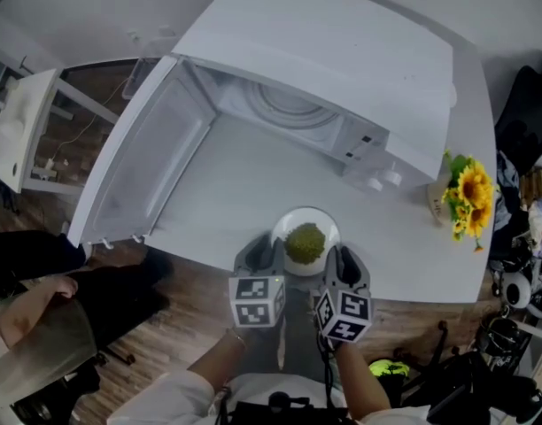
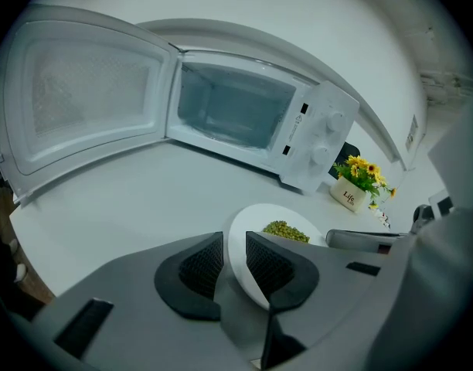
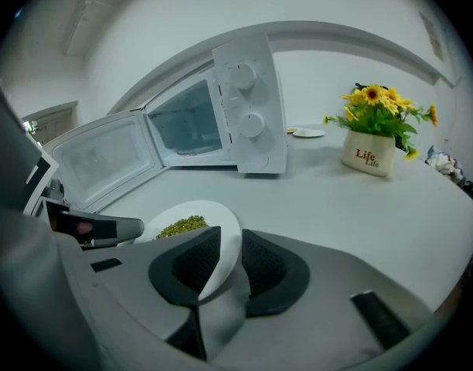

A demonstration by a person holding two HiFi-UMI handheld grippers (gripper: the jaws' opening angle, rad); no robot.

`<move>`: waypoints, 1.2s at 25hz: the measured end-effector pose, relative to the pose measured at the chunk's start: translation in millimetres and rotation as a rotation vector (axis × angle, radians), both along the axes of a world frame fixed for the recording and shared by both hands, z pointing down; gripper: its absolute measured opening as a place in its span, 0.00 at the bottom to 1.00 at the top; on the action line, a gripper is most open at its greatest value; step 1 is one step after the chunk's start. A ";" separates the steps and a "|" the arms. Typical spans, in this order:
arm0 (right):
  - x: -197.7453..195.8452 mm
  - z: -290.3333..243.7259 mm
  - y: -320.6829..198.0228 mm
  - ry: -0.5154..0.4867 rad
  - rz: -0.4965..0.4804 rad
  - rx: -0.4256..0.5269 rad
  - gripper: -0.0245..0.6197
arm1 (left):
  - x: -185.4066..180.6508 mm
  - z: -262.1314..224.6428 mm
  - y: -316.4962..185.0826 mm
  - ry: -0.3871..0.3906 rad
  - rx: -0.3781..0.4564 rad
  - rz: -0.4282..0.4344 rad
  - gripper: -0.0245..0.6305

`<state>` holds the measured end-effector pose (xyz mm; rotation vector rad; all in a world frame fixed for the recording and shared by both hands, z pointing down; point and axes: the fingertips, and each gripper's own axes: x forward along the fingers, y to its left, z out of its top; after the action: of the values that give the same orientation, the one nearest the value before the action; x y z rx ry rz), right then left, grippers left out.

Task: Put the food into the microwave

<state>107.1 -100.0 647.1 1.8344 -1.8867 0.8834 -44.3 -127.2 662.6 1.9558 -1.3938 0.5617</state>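
Note:
A white plate (image 1: 324, 224) with a heap of green food (image 1: 305, 242) is held near the table's front edge, in front of the open microwave (image 1: 315, 78). My left gripper (image 1: 269, 257) is shut on the plate's left rim (image 2: 238, 246); my right gripper (image 1: 338, 264) is shut on its right rim (image 3: 221, 253). The green food (image 2: 287, 231) shows beyond the left jaws, and the same food (image 3: 182, 226) lies past the right jaws. The microwave cavity (image 2: 233, 110) stands empty, with its door (image 1: 143, 162) swung wide to the left. The glass turntable (image 1: 284, 104) shows inside.
A small pot of sunflowers (image 1: 466, 197) stands at the table's right, beside the microwave's knob panel (image 3: 248, 103). A small dish (image 3: 307, 133) lies behind it. A person's arm (image 1: 27, 312) is at the left, off the table. Chairs and cables crowd the floor at right.

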 end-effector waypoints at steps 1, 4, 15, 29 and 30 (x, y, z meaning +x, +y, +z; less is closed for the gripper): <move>0.8 2.3 0.5 0.001 0.005 -0.008 0.21 | 0.6 2.5 1.1 -0.001 -0.007 -0.001 0.17; 3.2 9.2 1.4 -0.003 0.017 -0.036 0.21 | 1.7 7.2 0.9 -0.023 -0.023 0.006 0.17; -2.6 12.3 -4.3 0.007 -0.001 -0.048 0.18 | 9.1 13.4 -4.9 -0.015 -0.087 -0.001 0.17; -9.9 -1.1 -17.7 0.013 -0.001 -0.016 0.15 | 0.7 7.4 -7.2 0.008 -0.099 -0.047 0.17; -11.9 -4.1 -21.1 0.013 -0.007 -0.009 0.15 | -2.0 4.8 -10.1 0.008 -0.093 -0.054 0.17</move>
<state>95.2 -121.1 643.0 1.8235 -1.8773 0.8742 -46.3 -137.3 667.4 1.8396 -1.3871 0.5827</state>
